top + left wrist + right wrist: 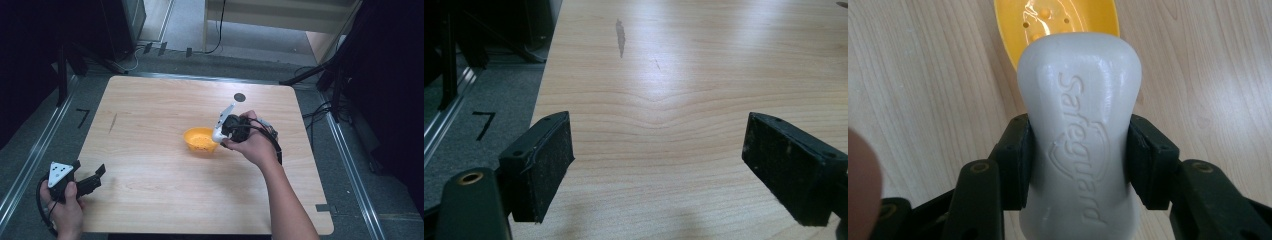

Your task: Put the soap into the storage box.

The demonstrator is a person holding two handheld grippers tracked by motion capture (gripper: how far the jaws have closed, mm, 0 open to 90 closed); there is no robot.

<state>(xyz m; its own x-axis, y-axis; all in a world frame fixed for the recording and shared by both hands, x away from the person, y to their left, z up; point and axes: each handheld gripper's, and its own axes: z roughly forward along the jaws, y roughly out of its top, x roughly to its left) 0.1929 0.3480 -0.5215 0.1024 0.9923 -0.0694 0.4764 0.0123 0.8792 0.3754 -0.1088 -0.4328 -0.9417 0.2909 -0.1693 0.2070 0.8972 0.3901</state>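
A white bar of soap [1079,135] with raised lettering is clamped between the black jaws of my right gripper [1079,162], which is shut on it. Just beyond the soap's far end lies a yellow dish [1058,20] with small holes in its bottom. From above, the right gripper [220,134] holds the soap [218,133] at the right rim of the yellow dish [200,139] near the table's middle. My left gripper [97,175] rests at the table's near left corner, open, with bare wood between its pads [541,167].
The wooden table [150,115] has a small dark round mark [240,97] at the back and a dark streak [620,36] on the left. Grey floor with rails runs along both sides, and cables and stand legs lie past the far edge.
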